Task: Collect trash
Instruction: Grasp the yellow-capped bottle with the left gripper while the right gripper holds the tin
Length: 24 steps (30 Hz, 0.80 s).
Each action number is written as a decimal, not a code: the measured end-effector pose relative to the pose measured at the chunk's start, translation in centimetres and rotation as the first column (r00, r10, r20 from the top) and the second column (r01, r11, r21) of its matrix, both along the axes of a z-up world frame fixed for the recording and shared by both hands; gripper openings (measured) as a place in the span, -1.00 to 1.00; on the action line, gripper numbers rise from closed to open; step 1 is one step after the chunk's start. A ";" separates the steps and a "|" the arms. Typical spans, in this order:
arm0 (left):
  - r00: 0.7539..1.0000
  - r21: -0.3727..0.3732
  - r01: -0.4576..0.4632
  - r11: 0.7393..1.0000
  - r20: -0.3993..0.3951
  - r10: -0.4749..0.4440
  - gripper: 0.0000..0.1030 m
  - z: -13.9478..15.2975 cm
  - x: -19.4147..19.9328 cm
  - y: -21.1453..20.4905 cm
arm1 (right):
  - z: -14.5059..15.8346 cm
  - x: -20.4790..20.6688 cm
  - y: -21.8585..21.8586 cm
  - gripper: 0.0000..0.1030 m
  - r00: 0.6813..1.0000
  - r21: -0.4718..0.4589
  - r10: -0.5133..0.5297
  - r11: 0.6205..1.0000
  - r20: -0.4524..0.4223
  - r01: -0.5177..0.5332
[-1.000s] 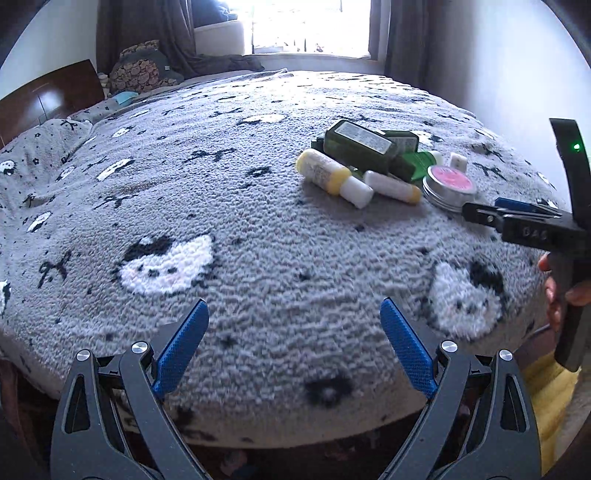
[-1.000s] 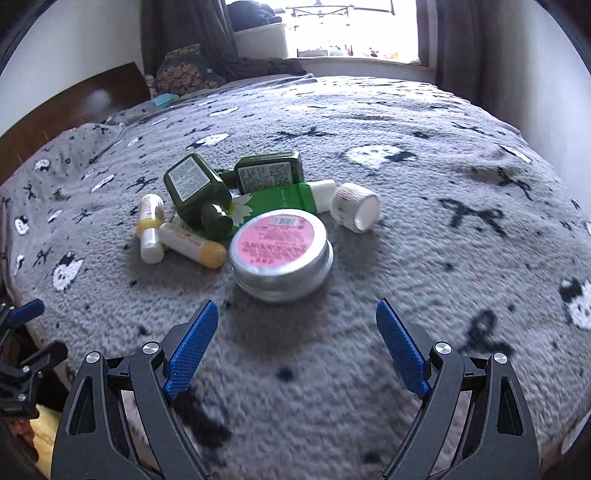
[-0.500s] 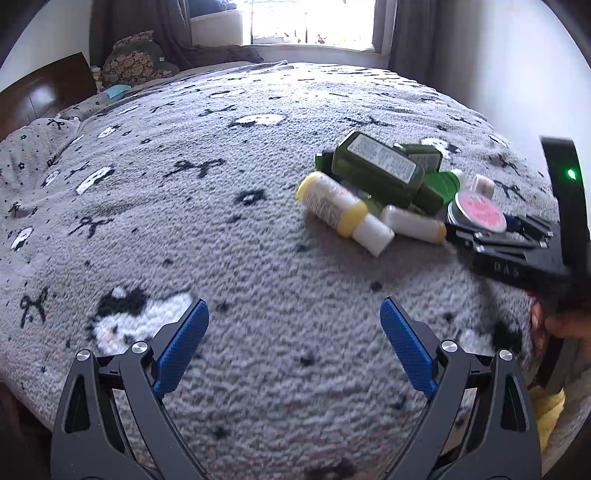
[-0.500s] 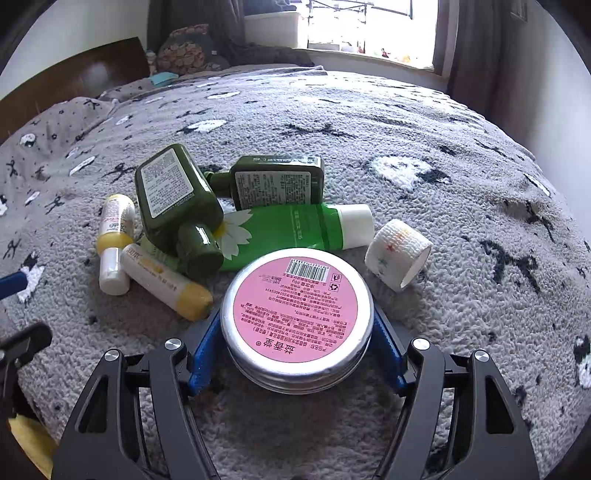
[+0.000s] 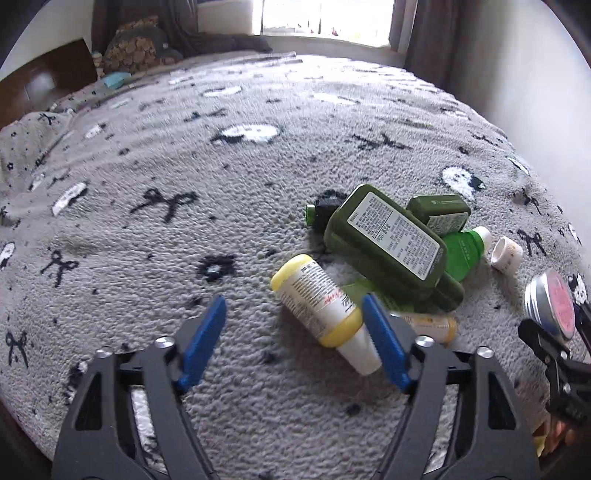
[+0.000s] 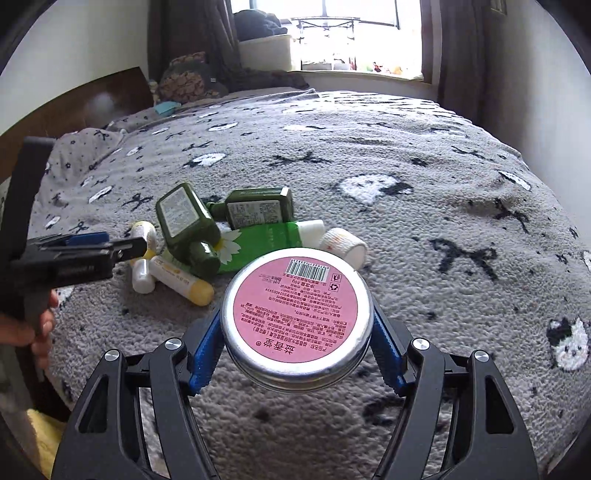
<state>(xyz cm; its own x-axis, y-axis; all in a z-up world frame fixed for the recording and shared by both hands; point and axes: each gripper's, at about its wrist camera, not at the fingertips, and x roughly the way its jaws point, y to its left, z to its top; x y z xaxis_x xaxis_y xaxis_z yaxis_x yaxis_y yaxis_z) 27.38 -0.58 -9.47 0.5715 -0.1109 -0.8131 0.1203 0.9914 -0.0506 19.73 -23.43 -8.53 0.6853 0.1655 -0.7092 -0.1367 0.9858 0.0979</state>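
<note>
A heap of trash lies on the grey patterned blanket [image 5: 184, 240]: a large dark green bottle [image 5: 391, 240], a smaller green bottle [image 5: 439, 214], a green tube [image 5: 463, 251], a white cap [image 5: 506, 254] and two white-and-yellow bottles. My left gripper [image 5: 291, 339] is closing. The nearer white-and-yellow bottle [image 5: 314, 295] lies between its jaws against the right finger [image 5: 380, 339], and the left finger is apart from it. My right gripper [image 6: 295, 343] is shut on the round pink-labelled tin [image 6: 295, 317], held just above the blanket.
The dark headboard [image 6: 92, 107] and cushions [image 6: 184, 74] are at the far left, and a bright window [image 6: 351, 33] is at the back. A white wall [image 6: 546, 85] runs along the right. A hand [image 6: 33, 332] holds the left gripper [image 6: 92, 247] at the bed's near edge.
My left gripper moved up to the heap, and its jaws narrowed around the white-and-yellow bottle. My right gripper closed on the pink tin and lifted it off the blanket.
</note>
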 end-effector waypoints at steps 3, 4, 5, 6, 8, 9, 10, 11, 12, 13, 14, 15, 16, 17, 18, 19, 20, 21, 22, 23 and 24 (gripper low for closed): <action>0.997 -0.023 0.024 0.999 -0.067 -0.025 -0.03 -0.9 1.1 -0.8 | -0.4 0.0 -1.0 0.38 1.000 0.009 -0.018 1.000 -0.013 0.018; 0.996 -0.018 0.031 0.999 -0.077 -0.032 -0.10 -1.3 1.3 -1.1 | -0.5 0.0 -1.3 0.38 1.000 0.013 -0.023 1.000 -0.014 0.023; 0.996 -0.006 0.033 0.999 -0.079 -0.033 -0.12 -1.6 1.4 -1.4 | -0.4 -0.1 -1.6 0.38 1.000 0.015 -0.026 1.000 -0.013 0.026; 0.997 0.002 0.030 1.000 -0.075 -0.029 -0.16 -1.7 1.5 -1.5 | -0.4 -0.2 -1.8 0.38 1.000 0.016 -0.027 0.999 -0.010 0.028; 0.997 -0.012 0.014 1.000 -0.070 -0.015 -0.20 -1.7 1.9 -1.4 | -0.2 -0.5 -2.1 0.38 1.000 0.019 -0.029 0.999 -0.001 0.029; 0.998 -0.016 0.013 1.000 -0.067 -0.014 -0.22 -1.7 2.1 -1.3 | -0.2 -0.6 -2.2 0.38 1.000 0.020 -0.029 0.999 0.003 0.029; 0.998 -0.014 0.014 1.000 -0.062 -0.014 -0.24 -1.7 2.2 -1.3 | -0.1 -0.8 -2.3 0.38 1.000 0.019 -0.030 0.999 0.006 0.030; 0.998 -0.011 0.014 1.000 -0.059 -0.015 -0.26 -1.7 2.2 -1.2 | -0.1 -0.9 -2.5 0.38 1.000 0.019 -0.030 0.999 0.008 0.029; 0.998 -0.007 0.014 1.000 -0.055 -0.014 -0.30 -1.5 2.1 -1.2 | -0.1 -1.0 -2.6 0.38 1.000 0.019 -0.028 0.999 0.010 0.028; 0.999 -0.004 0.012 1.000 -0.049 -0.012 -0.31 -1.3 1.8 -1.0 | -0.1 -1.1 -2.7 0.38 1.000 0.019 -0.028 0.999 0.012 0.028; 0.999 0.000 0.011 1.000 -0.041 -0.011 -0.32 -1.0 1.6 -0.9 | -0.1 -1.2 -2.8 0.38 1.000 0.017 -0.029 0.999 0.013 0.028; 0.999 0.007 0.011 1.000 -0.030 -0.011 -0.32 -0.6 1.2 -0.7 | -0.2 -1.3 -2.8 0.38 0.999 0.014 -0.028 1.000 0.015 0.028; 1.000 0.013 0.012 1.000 -0.018 -0.012 -0.33 -0.1 0.8 -0.4 | -0.2 -1.5 -2.9 0.38 0.999 0.011 -0.028 1.000 0.017 0.028; 1.000 0.020 0.010 1.000 -0.005 -0.010 -0.33 0.3 0.5 -0.2 | -0.1 -1.7 -2.9 0.38 0.999 0.007 -0.028 1.000 0.020 0.028; 1.000 0.029 0.006 1.000 0.010 -0.007 -0.33 0.8 0.0 0.2 | -0.1 -2.0 -2.8 0.38 0.999 0.005 -0.028 1.000 0.024 0.028; 1.000 0.037 0.001 0.999 0.026 -0.002 -0.33 1.3 -0.5 0.7 | 0.1 -2.3 -2.8 0.38 0.999 0.004 -0.026 1.000 0.030 0.026; 0.999 0.038 -0.004 0.999 0.039 0.002 -0.33 1.9 -0.9 1.1 | 0.3 -2.6 -2.7 0.38 0.999 0.002 -0.023 1.000 0.037 0.023; 0.999 0.036 -0.005 0.999 0.051 0.003 -0.33 2.4 -1.5 1.6 | 0.6 -3.0 -2.6 0.38 0.999 0.001 -0.019 1.000 0.043 0.019; 0.998 0.034 -0.004 0.999 0.064 0.002 -0.33 3.0 -2.1 2.0 | 0.9 -3.5 -2.5 0.38 0.999 -0.001 -0.013 1.000 0.053 0.013; 0.997 0.037 0.000 0.999 0.079 -0.003 -0.34 3.6 -2.8 2.3 | 1.2 -3.9 -2.5 0.38 0.998 -0.001 -0.009 1.000 0.061 0.009; 0.995 0.041 0.006 0.999 0.096 -0.010 -0.35 4.3 -3.6 2.6 | 1.5 -4.3 -2.4 0.38 0.998 0.000 -0.004 1.000 0.070 0.004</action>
<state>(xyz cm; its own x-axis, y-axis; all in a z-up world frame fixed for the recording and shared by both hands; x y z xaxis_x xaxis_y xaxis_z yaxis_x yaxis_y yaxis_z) 23.77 2.02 -5.21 0.6469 -0.0836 -0.7580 0.1305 0.9915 0.0021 15.40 -25.80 -6.99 0.7342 0.1623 -0.6593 -0.1389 0.9864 0.0882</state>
